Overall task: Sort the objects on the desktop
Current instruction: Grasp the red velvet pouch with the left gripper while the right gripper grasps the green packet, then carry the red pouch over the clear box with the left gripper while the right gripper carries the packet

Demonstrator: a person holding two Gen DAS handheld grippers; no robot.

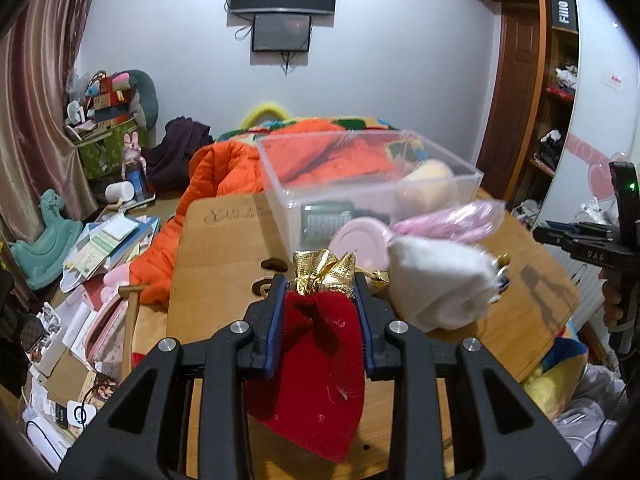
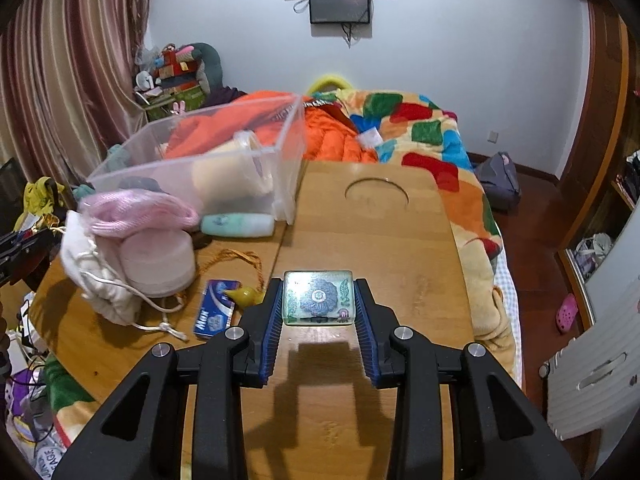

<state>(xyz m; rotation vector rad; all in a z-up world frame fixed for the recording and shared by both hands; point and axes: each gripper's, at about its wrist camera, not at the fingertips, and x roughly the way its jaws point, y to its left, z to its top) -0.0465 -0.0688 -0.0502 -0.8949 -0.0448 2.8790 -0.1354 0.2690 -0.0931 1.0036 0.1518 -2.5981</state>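
My left gripper (image 1: 320,284) is shut on a red velvet pouch (image 1: 320,356) with a gold top, held above the wooden table (image 1: 224,264). My right gripper (image 2: 318,292) is shut on a clear block (image 2: 318,298) with a printed flower pattern, lifted over the table (image 2: 380,240); its shadow falls below. A clear plastic bin (image 1: 360,184) (image 2: 200,160) stands at the table's far side with a cream roll and dark items inside. A white drawstring bag (image 1: 436,284) (image 2: 100,276), a pink round case (image 2: 156,260) and pink knitwear (image 2: 136,208) lie beside it.
A green-white tube (image 2: 238,226), a blue packet (image 2: 216,314) and a yellow tasselled piece (image 2: 246,296) lie on the table. Beyond is a bed with an orange jacket (image 1: 224,176) and a colourful blanket (image 2: 432,128). Papers and toys clutter the left side (image 1: 100,248).
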